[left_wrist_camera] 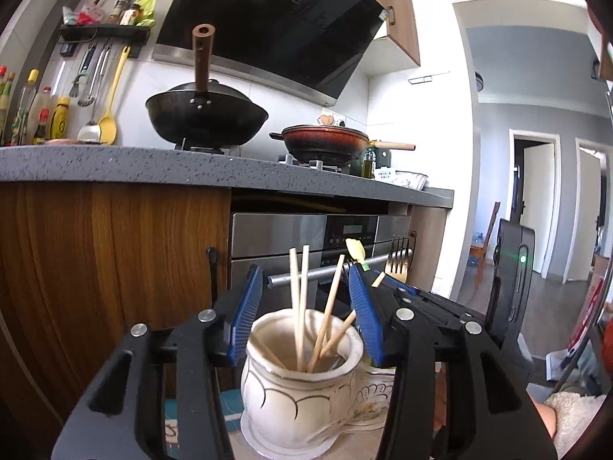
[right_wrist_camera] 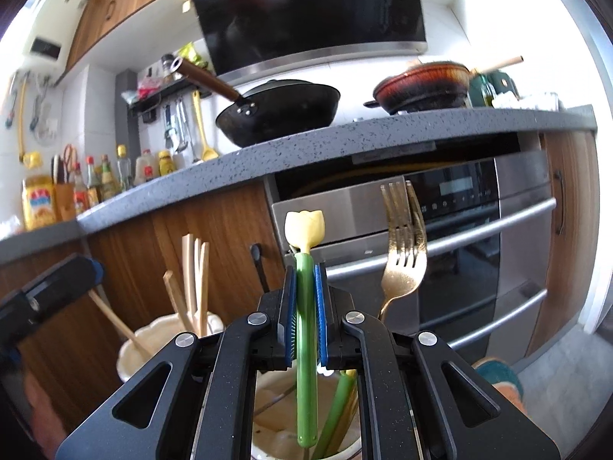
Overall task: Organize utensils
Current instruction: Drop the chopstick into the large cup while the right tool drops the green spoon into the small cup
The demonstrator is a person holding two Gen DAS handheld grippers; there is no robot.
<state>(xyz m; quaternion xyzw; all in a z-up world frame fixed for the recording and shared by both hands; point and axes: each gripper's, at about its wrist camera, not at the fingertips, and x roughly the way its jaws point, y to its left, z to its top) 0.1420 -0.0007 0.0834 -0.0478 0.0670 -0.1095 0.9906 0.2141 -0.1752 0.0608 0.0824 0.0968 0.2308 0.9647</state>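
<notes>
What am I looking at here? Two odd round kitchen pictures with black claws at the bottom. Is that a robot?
No robot: a person holds a two-finger clamp in each hand, each carrying a wide-angle camera looking along its fingers. In the left view, the left gripper stands open around a cream jar of chopsticks, its pads not pressing anything. In the right view, the right gripper is shut on a green utensil with a yellow tulip end, over a second jar compartment holding gold forks. Behind are an oven and pans on a counter.

Your right tongs [right_wrist_camera: 305, 329] hide the green handle's [right_wrist_camera: 306, 345] middle — its spoon or fork end can't be told. The gold fork's [right_wrist_camera: 404, 264] handle vanishes behind them, and the second jar [right_wrist_camera: 268, 421] is cut off below.
</notes>
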